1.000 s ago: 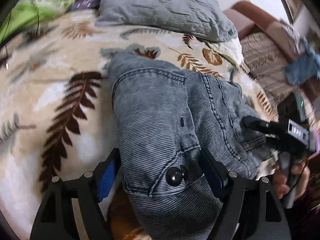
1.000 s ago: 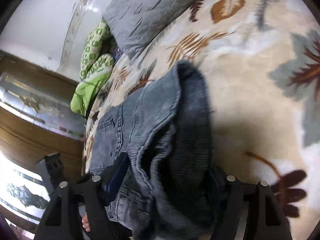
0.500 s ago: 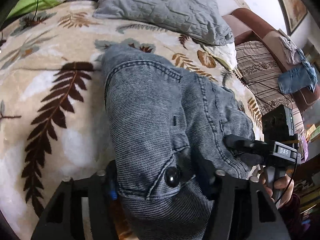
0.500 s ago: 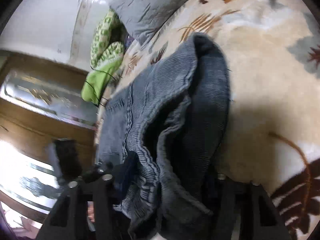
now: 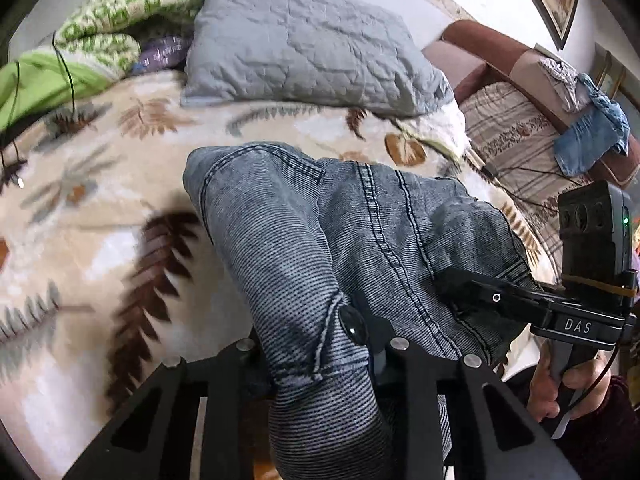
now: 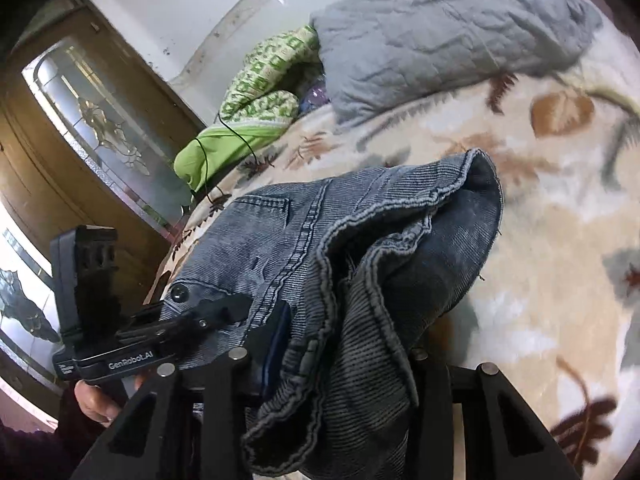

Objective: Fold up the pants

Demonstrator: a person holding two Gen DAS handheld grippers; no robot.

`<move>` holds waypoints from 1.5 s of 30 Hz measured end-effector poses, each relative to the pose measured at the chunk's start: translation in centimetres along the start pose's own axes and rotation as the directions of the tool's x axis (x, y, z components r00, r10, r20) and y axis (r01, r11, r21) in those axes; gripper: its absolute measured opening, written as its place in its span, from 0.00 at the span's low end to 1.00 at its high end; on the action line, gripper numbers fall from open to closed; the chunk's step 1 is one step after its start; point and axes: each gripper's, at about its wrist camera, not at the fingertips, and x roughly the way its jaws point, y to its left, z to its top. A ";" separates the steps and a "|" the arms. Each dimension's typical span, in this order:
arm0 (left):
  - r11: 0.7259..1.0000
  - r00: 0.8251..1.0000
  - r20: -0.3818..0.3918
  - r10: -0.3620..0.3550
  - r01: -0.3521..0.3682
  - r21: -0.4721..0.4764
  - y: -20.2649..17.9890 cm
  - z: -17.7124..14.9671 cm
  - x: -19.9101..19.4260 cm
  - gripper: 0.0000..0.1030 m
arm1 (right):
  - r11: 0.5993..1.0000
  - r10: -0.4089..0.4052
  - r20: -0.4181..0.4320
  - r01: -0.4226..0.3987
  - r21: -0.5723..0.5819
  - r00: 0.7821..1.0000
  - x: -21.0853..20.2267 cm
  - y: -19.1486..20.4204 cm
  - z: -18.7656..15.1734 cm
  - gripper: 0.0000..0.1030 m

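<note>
Grey-blue denim pants lie bunched on a leaf-patterned blanket, waist end nearest me. My left gripper is closing, its jaws pressed on the waistband beside the dark button. My right gripper is also closing and pinches a thick bundle of the pants at the other side of the waist. Each tool shows in the other's view: the right gripper bites the denim at the right, the left gripper at the left. The held end hangs lifted off the blanket.
A grey quilted pillow and a green patterned cover lie at the head of the bed. A brown sofa with a blue cloth stands to the right. A wooden door with glass is at the left.
Both grippers' jaws have narrowed onto the waistband. Both hands have risen and drawn the waist end up; the right one has also rolled, so its view has turned.
</note>
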 end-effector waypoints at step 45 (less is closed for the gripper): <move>0.734 0.657 0.334 0.676 -0.640 -0.225 -1.5 2.8 -15.1 0.99 | 0.858 -0.299 0.577 0.479 -0.187 0.760 -5.2 8.9 1.5 1.00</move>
